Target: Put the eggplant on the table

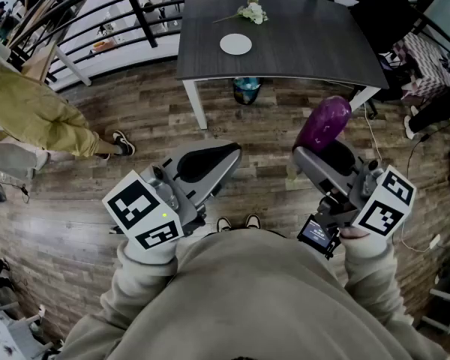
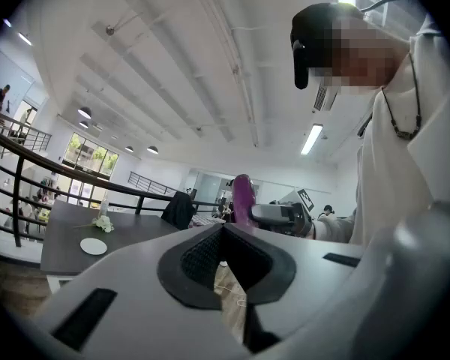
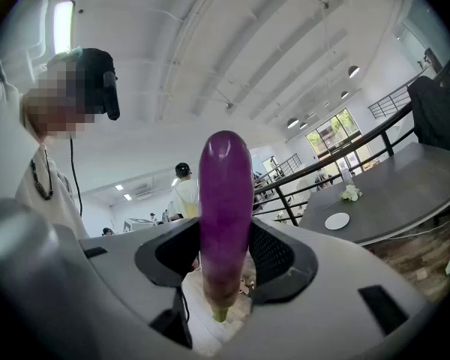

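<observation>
Head view, arms: both beige sleeves point(image 1: 139, 283) were bent close to the chest. The left gripper point(image 1: 219, 160) and right gripper point(image 1: 324, 153) were held level, side by side, pointing toward the dark surface point(image 1: 300, 51).
Left gripper view, fingers: pressed together, pad to pad.
Right gripper view, fingers: clamped on the eggplant point(image 3: 225, 193) from both sides. Its greenish stem end sat low between the pads, and its rounded purple tip stuck out well past the fingertips.
Eggplant's place: in the air over the wooden floor point(image 1: 270, 130), short of the surface's near edge.
Surface: a white plate point(image 1: 235, 44) lay left of the middle, with a small bunch of white flowers point(image 1: 253, 13) behind it. The right half showed plain dark top.
Near edge: it ran across facing the person, with white legs point(image 1: 196, 103) at its corners and a blue bin point(image 1: 246, 90) beneath.
Open room: wooden floor lay between the grippers and that near edge.
Left side: a person in yellowish trousers point(image 1: 37, 115) stood well apart from the left gripper.
Far side: a black railing point(image 1: 135, 10) ran behind the surface.
Right side: a dark-draped chair point(image 1: 386, 17) stood at the surface's far right corner, and a pale cable point(image 1: 374, 145) lay on the floor near the right leg.
</observation>
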The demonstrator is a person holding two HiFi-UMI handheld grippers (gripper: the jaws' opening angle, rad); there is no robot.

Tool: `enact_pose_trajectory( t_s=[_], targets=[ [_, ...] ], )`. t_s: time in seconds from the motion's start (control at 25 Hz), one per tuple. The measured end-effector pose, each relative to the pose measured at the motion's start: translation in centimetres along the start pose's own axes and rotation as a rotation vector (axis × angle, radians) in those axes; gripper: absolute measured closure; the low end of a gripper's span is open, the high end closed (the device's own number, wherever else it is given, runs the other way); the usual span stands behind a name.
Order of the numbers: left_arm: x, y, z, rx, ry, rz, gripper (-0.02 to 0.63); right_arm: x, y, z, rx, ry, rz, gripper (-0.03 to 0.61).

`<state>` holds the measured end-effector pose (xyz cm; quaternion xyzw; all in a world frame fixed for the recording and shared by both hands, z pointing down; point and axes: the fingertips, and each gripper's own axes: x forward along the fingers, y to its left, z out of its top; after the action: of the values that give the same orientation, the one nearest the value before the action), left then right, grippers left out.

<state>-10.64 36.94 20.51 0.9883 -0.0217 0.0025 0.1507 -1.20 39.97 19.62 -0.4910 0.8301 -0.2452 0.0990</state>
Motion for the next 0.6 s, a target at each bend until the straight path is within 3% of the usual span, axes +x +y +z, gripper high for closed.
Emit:
enact_pose_trajectory(
  t_s=[0.6],
  targets=[
    [1.7, -0.1, -0.3, -0.004, -0.002, 0.015, 0.607, -1.0, -2.0, 0.0, 0.015, 0.04, 0.007, 0.365]
  ],
)
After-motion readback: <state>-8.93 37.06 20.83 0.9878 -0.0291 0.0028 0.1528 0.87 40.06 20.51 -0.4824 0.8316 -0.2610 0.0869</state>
